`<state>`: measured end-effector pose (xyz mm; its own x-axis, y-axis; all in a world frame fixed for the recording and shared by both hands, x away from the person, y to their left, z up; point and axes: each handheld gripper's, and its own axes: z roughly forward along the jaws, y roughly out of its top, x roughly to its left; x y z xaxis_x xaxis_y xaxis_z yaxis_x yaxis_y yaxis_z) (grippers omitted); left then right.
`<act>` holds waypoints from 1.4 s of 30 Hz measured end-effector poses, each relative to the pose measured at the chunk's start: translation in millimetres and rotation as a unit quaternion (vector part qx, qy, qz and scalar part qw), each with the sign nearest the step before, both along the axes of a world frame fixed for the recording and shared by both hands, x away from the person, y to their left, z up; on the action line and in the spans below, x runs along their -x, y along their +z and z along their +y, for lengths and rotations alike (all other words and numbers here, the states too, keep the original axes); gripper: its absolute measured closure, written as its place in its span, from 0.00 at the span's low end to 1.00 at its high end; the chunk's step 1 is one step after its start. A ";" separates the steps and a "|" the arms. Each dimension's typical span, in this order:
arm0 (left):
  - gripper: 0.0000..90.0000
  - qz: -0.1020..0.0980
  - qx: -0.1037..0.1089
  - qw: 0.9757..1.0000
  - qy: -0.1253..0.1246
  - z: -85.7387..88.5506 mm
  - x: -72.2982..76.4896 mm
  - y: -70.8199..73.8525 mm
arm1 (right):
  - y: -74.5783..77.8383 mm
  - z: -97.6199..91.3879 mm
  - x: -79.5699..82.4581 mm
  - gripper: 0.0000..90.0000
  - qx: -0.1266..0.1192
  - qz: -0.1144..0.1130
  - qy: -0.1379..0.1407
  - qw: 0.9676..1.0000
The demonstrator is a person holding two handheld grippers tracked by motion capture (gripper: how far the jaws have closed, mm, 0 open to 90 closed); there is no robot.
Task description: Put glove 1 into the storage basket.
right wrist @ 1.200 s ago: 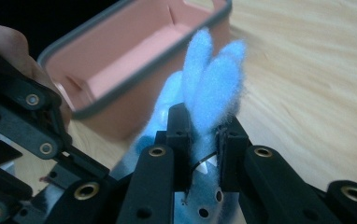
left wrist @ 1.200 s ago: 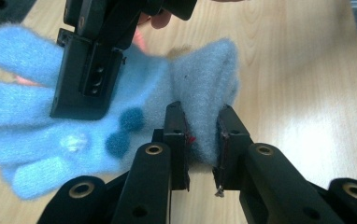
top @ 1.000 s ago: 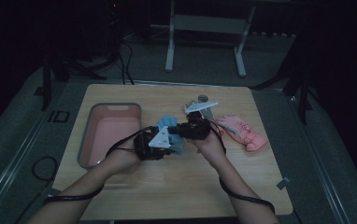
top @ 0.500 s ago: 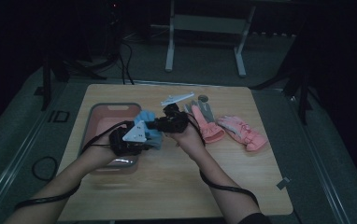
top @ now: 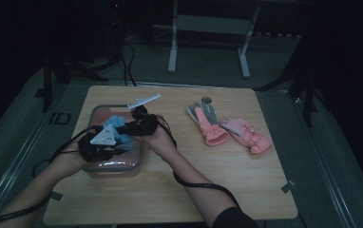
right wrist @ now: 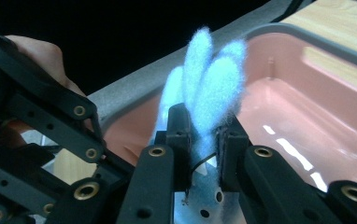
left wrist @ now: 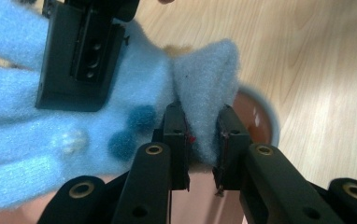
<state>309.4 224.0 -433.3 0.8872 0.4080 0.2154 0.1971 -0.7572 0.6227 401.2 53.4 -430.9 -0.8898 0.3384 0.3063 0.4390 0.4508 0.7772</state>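
Fingers of both grippers, left [left wrist: 200,135] and right [right wrist: 203,140], grasp the blue glove [left wrist: 120,107]; no writing readable.

We see both forearms reaching in from below, converging left of centre. The left gripper [top: 115,142] and right gripper [top: 125,127] sit close together, apparently almost touching, each with jaws clamped on fabric.

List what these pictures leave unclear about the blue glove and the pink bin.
- Blue glove: fingertips cut off by the left edge of the left gripper view; cuff hidden behind the left gripper.
- Pink bin: floor hidden in the high view by both grippers and the glove.
- Right gripper: its own jaws hide the glove part it pinches.
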 end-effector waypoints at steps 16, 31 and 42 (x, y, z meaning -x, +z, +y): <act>0.87 0.062 -0.036 0.997 -0.007 16.9 -22.0 -41.4 | -49.1 22.9 -16.6 0.88 0.035 0.047 -0.010 0.998; 0.86 0.101 -0.065 0.993 -0.011 7.7 -42.5 -57.7 | -59.8 29.4 -25.7 0.80 0.107 0.059 -0.033 0.992; 0.60 0.126 -0.076 0.989 0.010 6.4 -47.2 -59.3 | -55.3 24.0 -27.3 0.49 0.098 0.051 -0.040 0.993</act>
